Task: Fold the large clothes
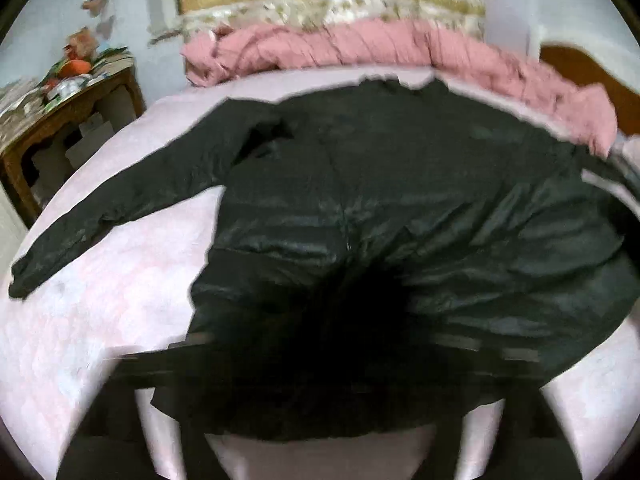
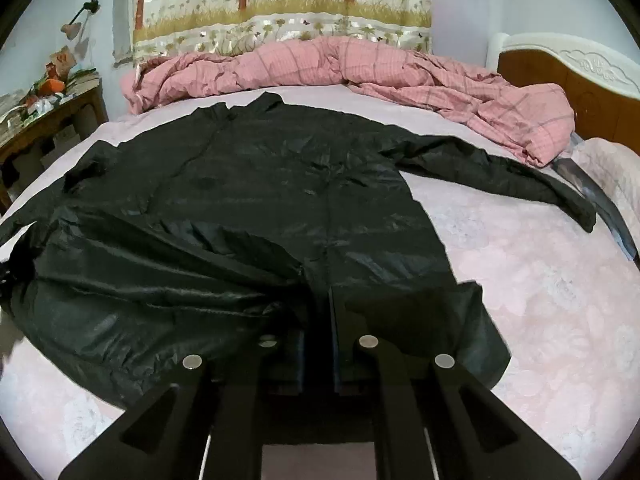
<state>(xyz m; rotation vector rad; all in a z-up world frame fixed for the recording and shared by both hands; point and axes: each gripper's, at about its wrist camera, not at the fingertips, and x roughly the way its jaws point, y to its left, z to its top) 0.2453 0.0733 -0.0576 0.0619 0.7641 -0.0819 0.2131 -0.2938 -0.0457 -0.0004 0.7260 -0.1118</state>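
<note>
On the pink bedspread (image 2: 540,288) you have a black jacket (image 2: 248,200) laid flat, collar toward the far edge of the bed and hem toward the near edge.

Left side: beyond the bed's left edge you see a wooden side table (image 2: 52,120) loaded with clutter. In the left wrist view, the jacket's left sleeve (image 1: 104,208) runs out across the spread toward the left edge of the bed, cuff lying flat. Your left gripper (image 1: 320,364) appears only as a dark, motion-blurred shape over the hem at the near edge. Its two fingers stand far apart, one finger (image 1: 132,364) out to the left and the other to the right, so treat this gripper as wide open. Whether hem fabric touches either finger cannot be told through the blur.

Centre: the jacket body spans the middle of the bed, with fabric bunched and puffed at the left part of the hem in the right wrist view.

Right side: your right gripper (image 2: 318,312) sits at the hem near the near edge, jaws drawn almost together with black hem fabric pinched between them. The right sleeve (image 2: 500,172) extends toward the right edge of the bed, cuff near a dark strip (image 2: 612,216) lying there.

Far edge: a rumpled pink checked duvet (image 2: 360,76) lies along it, with a patterned curtain (image 2: 280,8) behind and a wooden headboard (image 2: 580,80) at the far right corner.
</note>
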